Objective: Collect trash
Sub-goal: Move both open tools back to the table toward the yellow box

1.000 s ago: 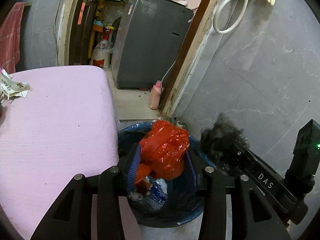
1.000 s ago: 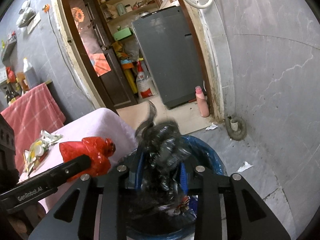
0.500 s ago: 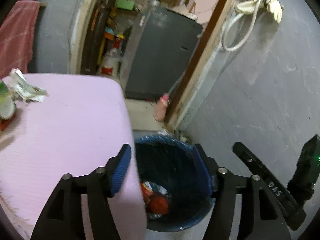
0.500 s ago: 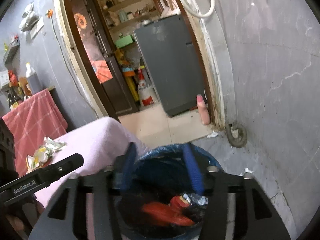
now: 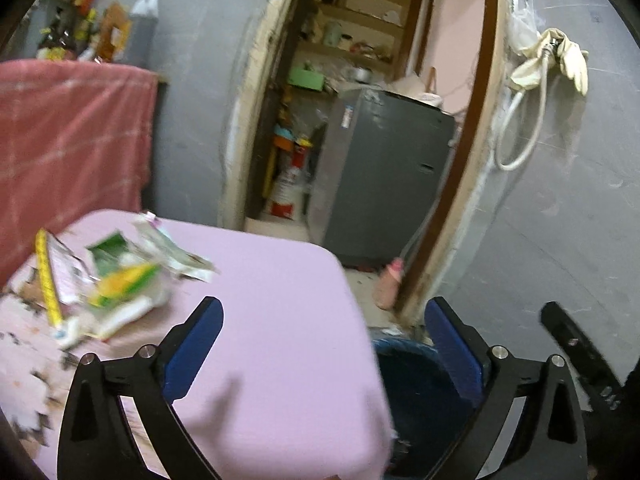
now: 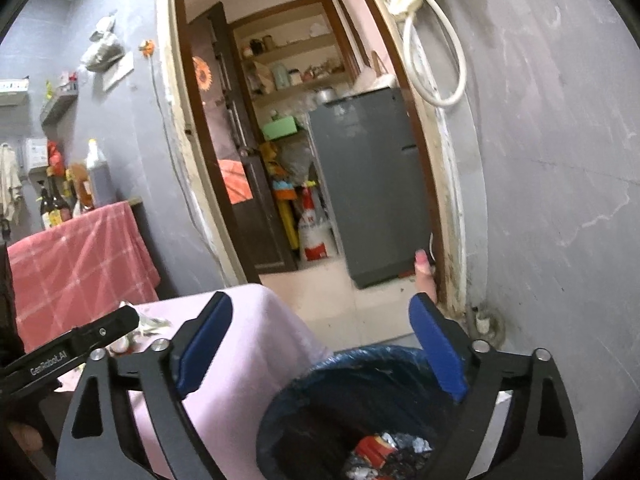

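Observation:
A bin with a blue liner (image 6: 352, 364) stands on the floor beside a pink-covered table (image 5: 272, 320). Red and silvery trash (image 6: 384, 452) lies inside it. A blurred pile of wrappers (image 5: 120, 280) rests on the table's left part. My left gripper (image 5: 324, 312) hangs over the table corner and the bin's edge (image 5: 404, 348), jaws opening wide, nothing between them. My right gripper (image 6: 320, 312) is above the bin, jaws also opening, nothing between them. One finger of the left gripper (image 6: 80, 344) shows at the left of the right wrist view.
A doorway behind leads to a room with a grey appliance (image 6: 372, 192) and shelves. A pink bottle (image 5: 390, 284) stands at the door frame. A red checked cloth (image 5: 68, 140) hangs at the left, with bottles above. A white hose (image 5: 520, 128) hangs on the grey wall.
The left gripper let go of a red bag and the right a black bag; both dropped into the bin. Both jaws spread wide, and both grippers rose and tilted up, the left swinging toward the table.

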A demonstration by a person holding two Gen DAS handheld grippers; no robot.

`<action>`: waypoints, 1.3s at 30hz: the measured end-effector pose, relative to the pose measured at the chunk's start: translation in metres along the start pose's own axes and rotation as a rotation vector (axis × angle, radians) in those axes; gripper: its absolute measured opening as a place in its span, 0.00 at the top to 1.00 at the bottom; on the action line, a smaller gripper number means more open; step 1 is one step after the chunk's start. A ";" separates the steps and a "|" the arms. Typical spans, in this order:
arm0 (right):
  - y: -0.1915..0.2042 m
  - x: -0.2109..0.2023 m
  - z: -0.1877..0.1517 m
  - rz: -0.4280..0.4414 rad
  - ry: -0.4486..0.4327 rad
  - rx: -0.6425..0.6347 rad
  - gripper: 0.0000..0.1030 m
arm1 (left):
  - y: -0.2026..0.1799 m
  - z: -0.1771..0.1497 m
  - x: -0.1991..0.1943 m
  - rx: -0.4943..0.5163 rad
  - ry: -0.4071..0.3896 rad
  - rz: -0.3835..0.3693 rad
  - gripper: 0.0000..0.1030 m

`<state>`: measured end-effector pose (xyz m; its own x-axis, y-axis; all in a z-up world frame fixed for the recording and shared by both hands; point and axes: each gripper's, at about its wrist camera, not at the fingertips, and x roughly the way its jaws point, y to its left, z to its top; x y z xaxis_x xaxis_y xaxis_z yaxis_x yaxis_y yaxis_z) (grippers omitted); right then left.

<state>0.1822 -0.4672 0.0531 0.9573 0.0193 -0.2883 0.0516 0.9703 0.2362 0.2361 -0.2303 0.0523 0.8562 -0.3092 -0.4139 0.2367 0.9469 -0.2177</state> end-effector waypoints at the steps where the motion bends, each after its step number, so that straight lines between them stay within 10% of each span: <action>1: 0.004 -0.001 0.000 0.005 -0.008 -0.001 0.03 | 0.003 -0.002 -0.003 0.004 -0.008 0.016 0.02; 26: 0.127 0.033 -0.009 0.166 0.012 -0.137 0.00 | 0.156 0.012 -0.060 -0.053 -0.057 0.300 0.02; 39: 0.171 0.067 -0.032 0.213 0.116 -0.233 0.00 | 0.223 0.010 -0.042 -0.124 0.110 0.295 0.02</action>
<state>0.2460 -0.2928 0.0447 0.9000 0.2422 -0.3624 -0.2257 0.9702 0.0879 0.2576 -0.0055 0.0294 0.8234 -0.0376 -0.5663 -0.0775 0.9810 -0.1778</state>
